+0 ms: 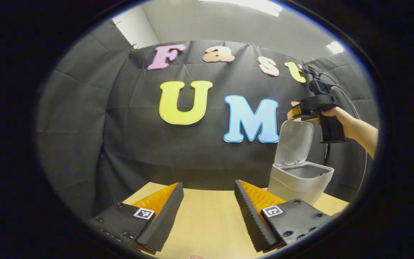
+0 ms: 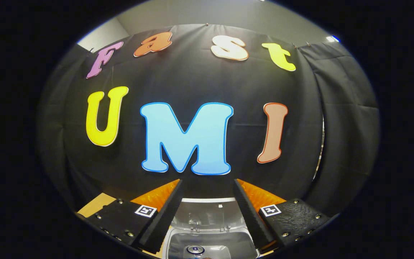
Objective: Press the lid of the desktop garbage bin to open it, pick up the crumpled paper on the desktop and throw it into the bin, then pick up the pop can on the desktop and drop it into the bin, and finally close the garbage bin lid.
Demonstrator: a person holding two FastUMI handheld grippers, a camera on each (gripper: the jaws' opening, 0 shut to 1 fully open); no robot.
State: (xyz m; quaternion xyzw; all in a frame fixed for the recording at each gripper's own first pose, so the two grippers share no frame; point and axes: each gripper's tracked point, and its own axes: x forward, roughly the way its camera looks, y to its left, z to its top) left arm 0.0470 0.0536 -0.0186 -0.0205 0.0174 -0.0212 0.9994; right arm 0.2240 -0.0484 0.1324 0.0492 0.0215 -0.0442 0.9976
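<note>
The grey desktop bin point(image 1: 300, 181) stands at the table's right side with its lid point(image 1: 295, 142) swung up and upright. Just above the lid's top edge a person's hand holds my right gripper point(image 1: 294, 110). In the right gripper view that gripper point(image 2: 207, 199) is open and looks down into the bin's opening point(image 2: 235, 244), with the raised lid point(image 2: 207, 216) behind it. The round metal top of the pop can point(image 2: 195, 249) shows inside the bin, below the fingers and apart from them. My left gripper point(image 1: 208, 201) is open and holds nothing, low over the table, left of the bin.
The light wooden table point(image 1: 207, 223) stretches under the left gripper, and a corner of it point(image 2: 93, 205) shows left of the bin. The black cloth wall stands close behind the bin. A cable point(image 1: 350, 104) hangs from the right gripper.
</note>
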